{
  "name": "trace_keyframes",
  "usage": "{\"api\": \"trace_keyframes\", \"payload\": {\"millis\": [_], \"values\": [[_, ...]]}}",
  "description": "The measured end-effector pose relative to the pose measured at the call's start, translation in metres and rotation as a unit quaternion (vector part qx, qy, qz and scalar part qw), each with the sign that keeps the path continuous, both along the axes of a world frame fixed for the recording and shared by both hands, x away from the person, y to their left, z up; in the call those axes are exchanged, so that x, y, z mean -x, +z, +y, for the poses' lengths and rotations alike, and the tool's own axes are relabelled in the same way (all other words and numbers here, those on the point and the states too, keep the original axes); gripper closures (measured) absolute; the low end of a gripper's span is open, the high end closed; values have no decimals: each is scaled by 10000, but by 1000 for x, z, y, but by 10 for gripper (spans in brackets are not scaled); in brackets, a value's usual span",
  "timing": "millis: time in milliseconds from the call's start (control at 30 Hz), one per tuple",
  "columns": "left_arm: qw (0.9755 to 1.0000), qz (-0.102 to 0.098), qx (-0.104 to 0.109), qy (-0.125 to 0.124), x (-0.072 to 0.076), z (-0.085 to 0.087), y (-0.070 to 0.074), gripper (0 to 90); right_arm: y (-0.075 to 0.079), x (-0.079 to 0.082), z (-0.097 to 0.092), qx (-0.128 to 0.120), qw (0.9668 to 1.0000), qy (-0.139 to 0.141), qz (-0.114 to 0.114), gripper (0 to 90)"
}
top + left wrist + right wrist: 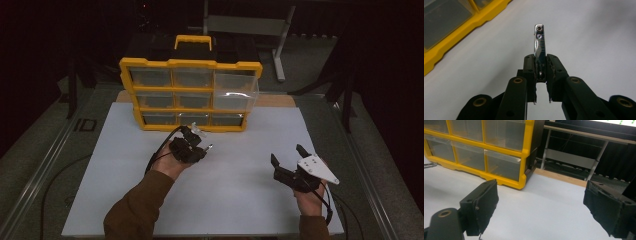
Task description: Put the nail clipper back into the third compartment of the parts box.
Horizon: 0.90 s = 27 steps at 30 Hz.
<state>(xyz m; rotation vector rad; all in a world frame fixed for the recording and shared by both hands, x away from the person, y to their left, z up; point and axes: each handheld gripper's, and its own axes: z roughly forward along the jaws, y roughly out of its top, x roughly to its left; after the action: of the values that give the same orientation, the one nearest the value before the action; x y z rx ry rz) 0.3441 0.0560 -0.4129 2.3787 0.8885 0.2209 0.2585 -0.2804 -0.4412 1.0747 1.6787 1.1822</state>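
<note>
Nearest the person, the right tongs (286, 156) hover low over the white bench (240, 200) on the right side, jaws spread wide with nothing between them; in the right gripper view the two black pads stand far apart with bare white surface between. A grey three-cornered plate sits on top of them, and a cable trails back past the brown sleeve (135, 210).

A little farther in and to the left, the left tongs (200, 145) are closed tight on a small chrome nail clipper (539, 45). In the left gripper view the pads pinch its near end from both sides, and the shiny strip sticks out straight ahead past the fingertips, its far end with a small rivet and hole. It is clear of the bench, held above the white surface just in front of the organizer. In the high view the metal tip glints just to the right of the tongs.

Beyond that stands a yellow drawer organizer (190, 64), upright at the far edge of the white sheet, with rows of clear drawers and a yellow carry handle on top. Its upper right drawer (235, 90) juts out a little from the frame. Behind it the room is dark, with a grey metal frame (250, 25) on the floor.
</note>
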Motion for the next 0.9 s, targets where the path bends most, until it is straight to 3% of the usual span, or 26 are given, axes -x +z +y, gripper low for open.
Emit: {"api": "trace_keyframes", "payload": {"millis": [533, 667, 900], "values": [[9999, -138, 90, -47, 0, 7, 11, 799, 0, 0, 0, -67, 10000, 43, 33, 111], [9997, -205, 74, -87, -1, 10, 16, 798, 0, -1, 0, -82, 9999, 58, 32, 111], [9989, -357, 228, -189, -3, 17, 30, 798, 1, 0, 0, -120, 9999, 85, 7, 111]]}}
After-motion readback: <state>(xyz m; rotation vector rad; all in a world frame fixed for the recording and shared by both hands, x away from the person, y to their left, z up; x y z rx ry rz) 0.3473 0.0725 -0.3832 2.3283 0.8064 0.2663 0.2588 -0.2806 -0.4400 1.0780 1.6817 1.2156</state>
